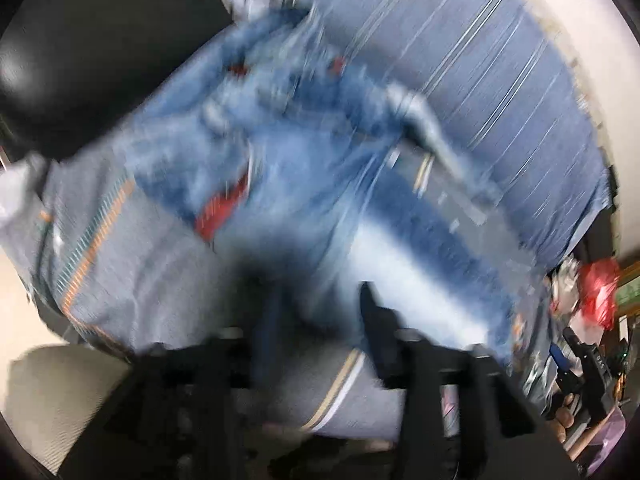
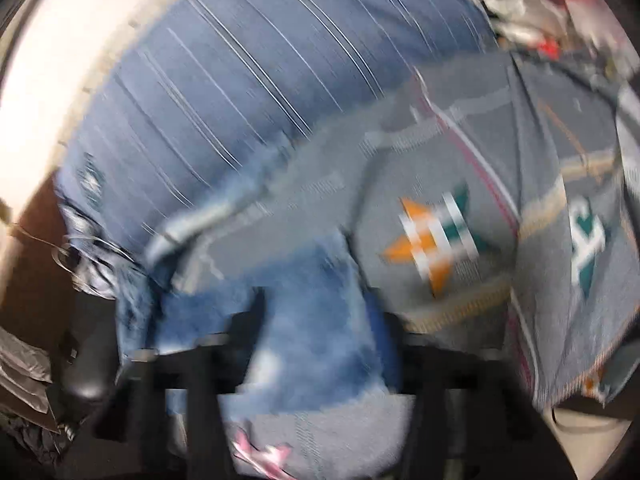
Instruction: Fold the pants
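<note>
Left wrist view is showing the jeans [image 1: 288,152] lying across a grey patterned blanket [image 1: 132,276], with the whole frame smeared by blur. Red patches [image 1: 218,208] are showing on the jeans, and a pale faded leg is running down from them toward the left gripper [image 1: 320,312]. Its jaws are standing apart just below the jeans, with that faded leg showing between the dark fingers; no pad is pressing on the cloth, so the gripper is standing released. Beyond the jeans a blue striped sheet [image 1: 480,80] is covering the bed, and a red bag [image 1: 598,288] is sitting far off to the right of them. Right wrist view is showing the jeans [image 2: 304,320] bunched low in the frame, lying on the blanket [image 2: 460,184] beside its orange and green star motif [image 2: 436,236]. The right gripper [image 2: 320,320] is hanging over the jeans with its jaws spread and, as far as the blur allows, gripping nothing.
</note>
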### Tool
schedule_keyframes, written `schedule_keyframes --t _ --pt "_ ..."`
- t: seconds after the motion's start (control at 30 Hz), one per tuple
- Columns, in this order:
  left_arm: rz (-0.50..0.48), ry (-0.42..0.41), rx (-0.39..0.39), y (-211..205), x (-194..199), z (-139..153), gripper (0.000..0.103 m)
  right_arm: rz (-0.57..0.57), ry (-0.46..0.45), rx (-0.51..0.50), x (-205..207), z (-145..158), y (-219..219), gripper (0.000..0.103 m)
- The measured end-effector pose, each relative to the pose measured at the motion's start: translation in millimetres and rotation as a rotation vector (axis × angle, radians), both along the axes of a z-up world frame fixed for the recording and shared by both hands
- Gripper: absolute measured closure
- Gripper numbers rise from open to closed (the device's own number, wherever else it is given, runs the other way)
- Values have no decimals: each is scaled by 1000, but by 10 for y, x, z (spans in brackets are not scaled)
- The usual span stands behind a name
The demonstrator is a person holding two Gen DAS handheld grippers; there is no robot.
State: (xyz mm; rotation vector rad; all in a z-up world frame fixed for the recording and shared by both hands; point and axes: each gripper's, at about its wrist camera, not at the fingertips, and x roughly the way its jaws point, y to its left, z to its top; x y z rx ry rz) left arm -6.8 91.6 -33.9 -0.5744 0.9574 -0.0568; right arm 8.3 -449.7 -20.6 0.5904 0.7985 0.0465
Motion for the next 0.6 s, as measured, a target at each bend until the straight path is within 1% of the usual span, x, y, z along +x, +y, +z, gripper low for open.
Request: schedule_keyframes --t 0.03,0.07,0.1,0.17,0.23,0.3,0.33,0.4,0.47,0.53,0.57,0.6 --pt "3 -44 14 -29 -14 122 43 37 -21 -8 76 99 43 43" --pt "-9 -66 27 -58 12 208 42 66 -33 -8 140 151 78 43" --pt "-26 -79 34 -101 75 293 42 102 -45 0 302 216 112 43" --pt "-54 -93 33 -210 346 440 41 157 -58 5 613 314 218 43" --pt "-61 -97 -3 -289 636 540 40 218 -53 -3 1005 349 331 41" --pt "-84 -108 -50 -429 1043 598 39 247 -21 2 1395 299 411 41" --pt "-90 -115 -63 -495 1220 592 39 257 -10 -2 1568 266 437 41" --pt "-94 -126 -59 -572 1405 538 39 264 42 -22 2025 103 481 41" --pt "-95 -116 -77 -584 1470 380 39 246 90 -42 2351 -67 462 41" --pt "-94 -53 -111 -553 1498 196 39 243 111 -55 2712 -234 463 41" --pt "-110 -34 -127 -538 1510 142 39 229 113 -85 2896 -312 446 41" --pt "-111 -18 -126 -520 1531 111 39 225 113 -114 3041 -348 440 41"
